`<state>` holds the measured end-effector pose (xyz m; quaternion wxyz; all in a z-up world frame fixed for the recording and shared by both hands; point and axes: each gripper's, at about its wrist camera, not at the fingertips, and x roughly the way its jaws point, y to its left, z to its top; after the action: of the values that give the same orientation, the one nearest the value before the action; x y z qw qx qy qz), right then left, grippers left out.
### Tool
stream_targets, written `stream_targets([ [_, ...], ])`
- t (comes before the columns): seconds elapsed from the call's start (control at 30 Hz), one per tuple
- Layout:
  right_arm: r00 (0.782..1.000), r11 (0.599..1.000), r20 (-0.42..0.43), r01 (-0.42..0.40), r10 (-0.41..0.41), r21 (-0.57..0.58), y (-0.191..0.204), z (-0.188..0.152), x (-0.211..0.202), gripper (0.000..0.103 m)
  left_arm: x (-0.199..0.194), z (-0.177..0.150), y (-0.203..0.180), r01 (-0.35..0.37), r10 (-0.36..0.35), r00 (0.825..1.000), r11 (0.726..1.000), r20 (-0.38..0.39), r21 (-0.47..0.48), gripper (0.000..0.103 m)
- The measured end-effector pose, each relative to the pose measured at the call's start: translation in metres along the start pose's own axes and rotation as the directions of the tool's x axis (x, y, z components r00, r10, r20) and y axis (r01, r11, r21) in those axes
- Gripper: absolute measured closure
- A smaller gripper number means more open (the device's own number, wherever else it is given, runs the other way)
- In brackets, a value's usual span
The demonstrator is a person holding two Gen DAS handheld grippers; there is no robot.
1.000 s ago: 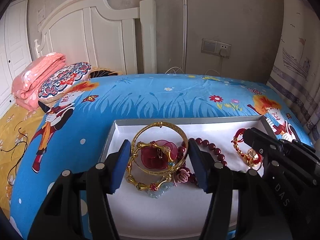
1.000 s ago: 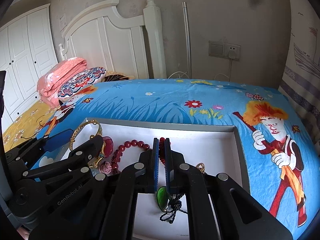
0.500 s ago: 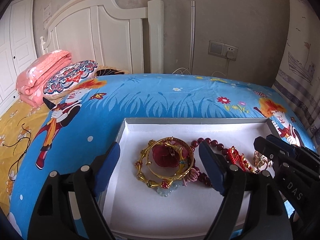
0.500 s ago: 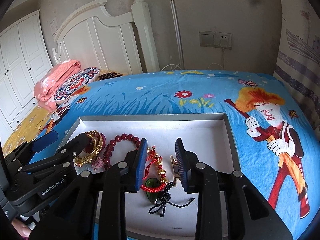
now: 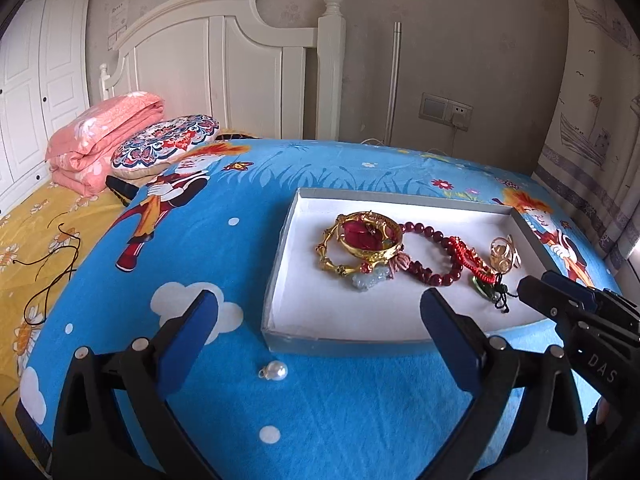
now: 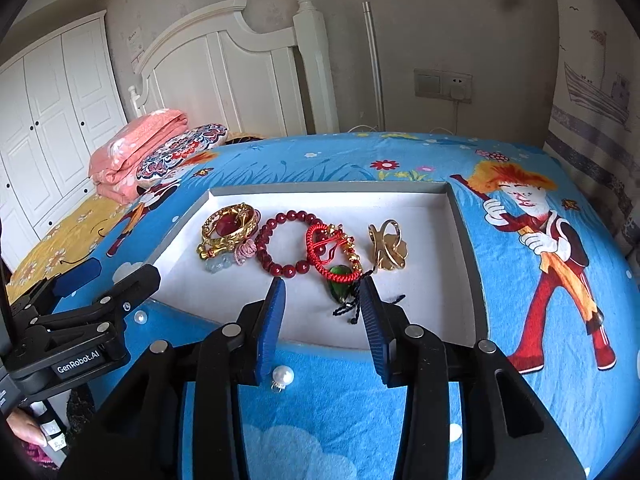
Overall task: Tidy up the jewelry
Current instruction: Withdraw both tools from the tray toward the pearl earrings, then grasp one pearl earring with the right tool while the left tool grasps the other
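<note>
A white tray [image 5: 280, 280] [image 6: 460, 240] on the blue bedspread holds gold bangles [image 5: 368, 240] [image 6: 228, 226], a dark red bead bracelet [image 5: 434, 256] [image 6: 282, 240], a red cord bracelet with a green pendant [image 5: 476, 268] [image 6: 334, 260] and a gold ring [image 5: 502, 254] [image 6: 388, 246]. A pearl earring [image 5: 276, 371] [image 6: 282, 376] lies on the bedspread in front of the tray. My left gripper [image 5: 320, 316] is open and empty above the tray's near edge. My right gripper [image 6: 322, 304] is open and empty, just short of the pendant.
A second small pearl [image 6: 140, 317] lies by the tray's left corner. A folded pink blanket [image 5: 104, 132] and a patterned pillow [image 5: 164, 146] lie by the white headboard [image 5: 240, 60]. A curtain [image 5: 592, 120] hangs at the right.
Both grippers have pulled back from the tray and opened wider. The red cord bracelet lies released in the tray. The pearl earring has come into view.
</note>
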<state>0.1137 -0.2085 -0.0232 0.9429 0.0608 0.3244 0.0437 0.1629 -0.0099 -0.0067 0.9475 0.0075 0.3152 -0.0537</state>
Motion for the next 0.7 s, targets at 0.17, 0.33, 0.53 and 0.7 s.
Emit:
stream_targets([
  [0.17, 1.000, 1.000, -0.017, 0.003, -0.003, -0.022, 0.012, -0.023, -0.011, 0.061, -0.021, -0.025, 0.009, -0.033, 0.033, 0.999, 0.999, 0.003, 0.038, 0.005],
  [0.33, 0.999, 1.000, -0.037, 0.024, -0.024, -0.003, 0.012, -0.037, -0.012, 0.061, -0.028, -0.049, 0.024, -0.036, 0.037, 0.999, 0.999, -0.027, 0.031, 0.005],
  [0.53, 0.996, 0.998, -0.069, 0.055, -0.054, 0.016, 0.014, -0.043, -0.007, 0.061, -0.027, -0.059, 0.040, -0.042, 0.043, 0.998, 0.999, -0.049, 0.018, 0.005],
  [0.7, 0.991, 0.995, -0.099, 0.089, -0.086, 0.035, 0.018, -0.046, 0.003, 0.061, -0.023, -0.047, 0.043, -0.045, 0.046, 0.998, 0.999, -0.043, 0.018, 0.005],
])
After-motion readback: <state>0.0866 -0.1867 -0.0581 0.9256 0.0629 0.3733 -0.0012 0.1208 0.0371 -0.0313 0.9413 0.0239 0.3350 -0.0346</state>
